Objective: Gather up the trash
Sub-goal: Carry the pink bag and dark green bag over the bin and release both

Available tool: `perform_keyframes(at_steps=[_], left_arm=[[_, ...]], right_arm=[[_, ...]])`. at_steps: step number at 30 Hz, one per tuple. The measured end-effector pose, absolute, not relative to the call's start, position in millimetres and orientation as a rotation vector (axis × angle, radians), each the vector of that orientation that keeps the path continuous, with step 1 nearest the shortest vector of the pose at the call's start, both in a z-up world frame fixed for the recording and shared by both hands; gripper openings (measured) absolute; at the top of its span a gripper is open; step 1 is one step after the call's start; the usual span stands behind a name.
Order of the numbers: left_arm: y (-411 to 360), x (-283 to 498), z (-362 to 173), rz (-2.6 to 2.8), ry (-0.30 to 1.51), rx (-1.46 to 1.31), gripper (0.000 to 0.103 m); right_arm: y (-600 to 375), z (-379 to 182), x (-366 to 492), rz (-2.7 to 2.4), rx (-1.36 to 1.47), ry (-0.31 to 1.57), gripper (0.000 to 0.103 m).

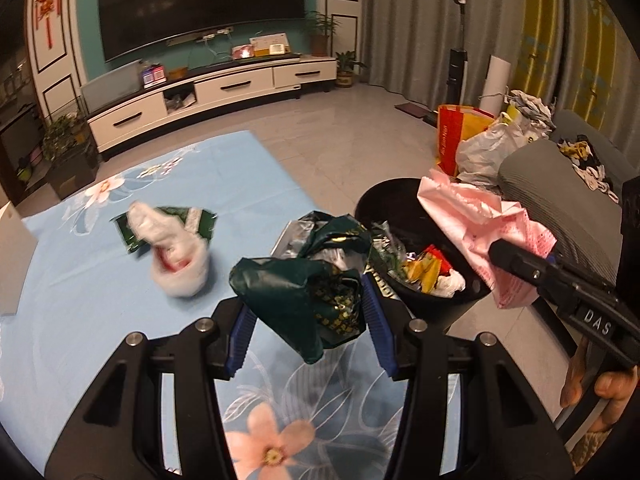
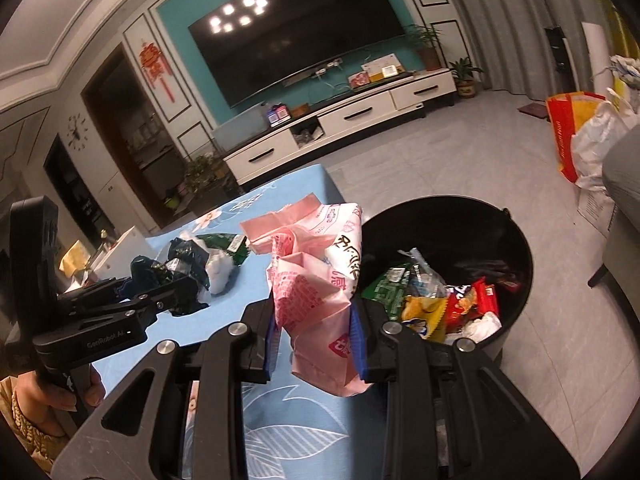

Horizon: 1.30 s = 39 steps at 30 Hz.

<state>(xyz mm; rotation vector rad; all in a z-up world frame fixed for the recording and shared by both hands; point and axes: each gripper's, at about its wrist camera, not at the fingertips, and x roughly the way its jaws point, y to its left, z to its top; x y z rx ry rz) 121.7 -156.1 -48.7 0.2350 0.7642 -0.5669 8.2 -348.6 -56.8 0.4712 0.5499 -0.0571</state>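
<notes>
Living room — floral tablecloth (image 1: 80, 300), bin (image 2: 516, 240)

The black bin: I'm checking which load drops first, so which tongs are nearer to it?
Right. The right tongs hold the pink wrapper at the black bin rim; the left tongs, with the green wrapper, are farther back over the blue cloth.

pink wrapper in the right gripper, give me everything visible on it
The pink wrapper is a thin, crumpled plastic-looking bag, pale pink with darker pink print and bold black characters on a white patch. It looks empty and folded over itself. The right gripper is shut on its lower half, blue pads pressing both sides; the top flares up free. It hangs above the blue floral cloth, beside the black bin, touching neither.
</notes>
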Motion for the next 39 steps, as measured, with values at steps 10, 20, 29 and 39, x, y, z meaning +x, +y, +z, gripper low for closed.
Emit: perform_keyframes(at_steps=[10, 20, 29, 39], left_arm=[[-204, 135, -59, -0.624, 0.768, 0.276, 0.052], [-247, 162, -85, -0.689, 0.799, 0.293, 0.053], [-280, 176, -109, -0.748, 0.823, 0.317, 0.058], [-290, 184, -119, -0.746, 0.828, 0.325, 0.083]], right_arm=[[-378, -72, 3, -0.129, 0.53, 0.55, 0.03], [-408, -90, 8, -0.22, 0.592, 0.568, 0.03], [-426, -109, 27, -0.27, 0.63, 0.598, 0.031], [-435, -117, 32, -0.296, 0.643, 0.592, 0.057]])
